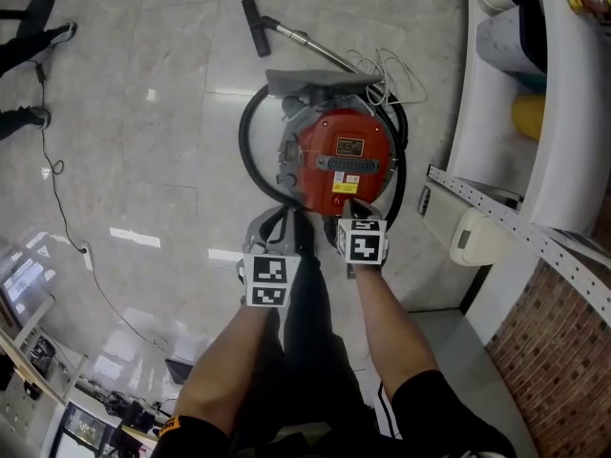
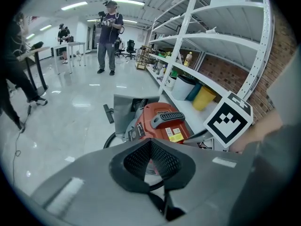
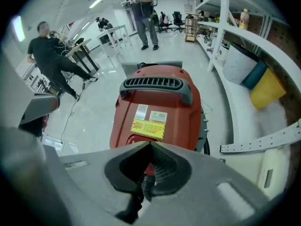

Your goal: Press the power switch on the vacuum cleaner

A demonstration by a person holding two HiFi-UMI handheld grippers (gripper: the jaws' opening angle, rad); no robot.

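Head view is looking steeply down at a glossy pale floor (image 1: 143, 93), with a thin cable (image 1: 55, 194) trailing along the far left. Moving right, the left gripper (image 1: 283, 219) is hovering just beside the near-left edge of the vacuum cleaner (image 1: 344, 156). Left gripper view is showing its jaws pinched together at the tips, gripping nothing. The red vacuum cleaner is sitting on the floor directly ahead of the person, a black hose (image 1: 248, 151) curling round its left side and a floor nozzle (image 1: 254, 12) lying beyond it. Right beside it, the right gripper (image 1: 351, 204) is touching the vacuum's near edge, below the yellow label (image 1: 339, 184). Its jaws are closed too, tips meeting against the red body; the switch itself cannot be made out. White shelving (image 1: 496, 113) is running down the right side.
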